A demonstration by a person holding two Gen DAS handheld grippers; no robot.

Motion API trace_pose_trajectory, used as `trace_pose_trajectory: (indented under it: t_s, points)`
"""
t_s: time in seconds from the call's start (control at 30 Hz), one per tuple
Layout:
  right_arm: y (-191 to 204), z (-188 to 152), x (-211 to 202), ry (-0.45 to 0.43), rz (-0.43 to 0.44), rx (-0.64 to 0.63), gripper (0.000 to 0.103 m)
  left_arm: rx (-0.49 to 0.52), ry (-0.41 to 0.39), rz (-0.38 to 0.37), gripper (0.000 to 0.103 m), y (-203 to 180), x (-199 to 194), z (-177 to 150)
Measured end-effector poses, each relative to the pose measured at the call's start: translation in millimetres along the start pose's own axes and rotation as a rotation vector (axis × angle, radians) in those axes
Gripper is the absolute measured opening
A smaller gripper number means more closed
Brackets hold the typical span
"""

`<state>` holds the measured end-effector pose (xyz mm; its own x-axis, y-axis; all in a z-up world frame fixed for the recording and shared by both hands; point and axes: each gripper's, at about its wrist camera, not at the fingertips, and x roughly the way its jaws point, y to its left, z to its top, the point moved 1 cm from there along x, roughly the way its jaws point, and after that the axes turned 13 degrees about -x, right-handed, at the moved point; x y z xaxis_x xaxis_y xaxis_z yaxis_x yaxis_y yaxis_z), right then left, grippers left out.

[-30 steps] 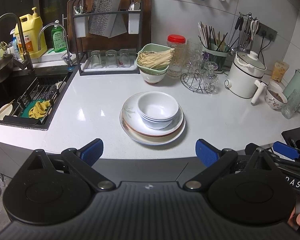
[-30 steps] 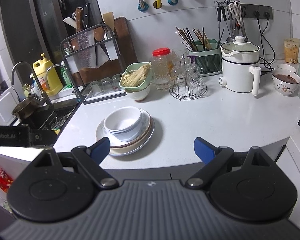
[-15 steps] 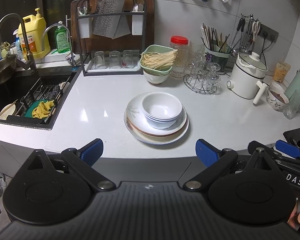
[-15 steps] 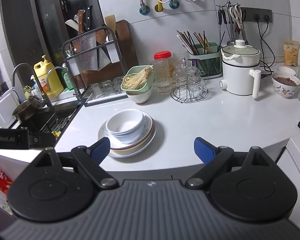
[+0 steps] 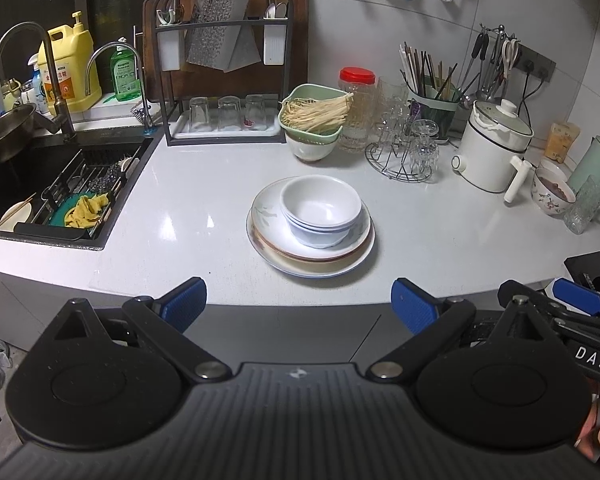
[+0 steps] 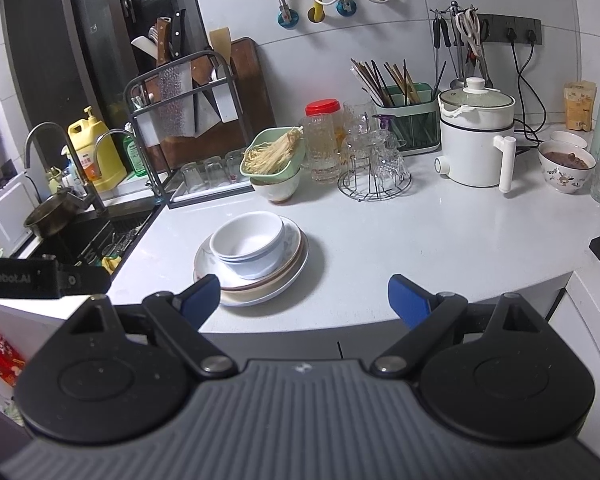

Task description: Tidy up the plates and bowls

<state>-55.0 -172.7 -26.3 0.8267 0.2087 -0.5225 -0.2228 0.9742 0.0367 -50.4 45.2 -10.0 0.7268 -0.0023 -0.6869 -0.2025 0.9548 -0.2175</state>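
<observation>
Nested white bowls [image 5: 320, 210] [image 6: 250, 244] sit on a stack of plates [image 5: 276, 252] [image 6: 260, 292] in the middle of the white counter [image 5: 204, 184]. My left gripper [image 5: 298, 306] hangs open in front of the counter's near edge, short of the stack, nothing between its blue pads. My right gripper [image 6: 304, 298] is open too, empty, its left pad [image 6: 202, 294] overlapping the stack's near rim in the picture. The right gripper's tip also shows at the right edge of the left wrist view.
A sink [image 5: 40, 184] with a rack lies at the left. Along the back stand a knife and glass rack [image 5: 220, 64], a green basket of noodles on a bowl [image 5: 314, 120], a glass stand [image 5: 404, 152], a white electric pot [image 5: 496, 148] and a filled bowl [image 6: 566, 164].
In both views the counter and dish stack have slid slightly, a small drift of the cameras. The jaws stay as wide as before and the dishes have not moved.
</observation>
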Motion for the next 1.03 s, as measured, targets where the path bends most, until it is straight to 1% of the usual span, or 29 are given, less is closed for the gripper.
trace_pose_trajectory:
  t_s: [0.5, 1.03]
  points:
    - [-1.9, -2.7, -5.4, -0.009, -0.002, 0.016, 0.092, 0.01, 0.014, -0.01, 0.1, -0.4, -0.6, 0.4]
    - [-2.0, -2.8, -7.2, -0.015, -0.011, 0.023, 0.092, 0.02, 0.003, -0.017, 0.101, 0.6, -4.3, 2.0]
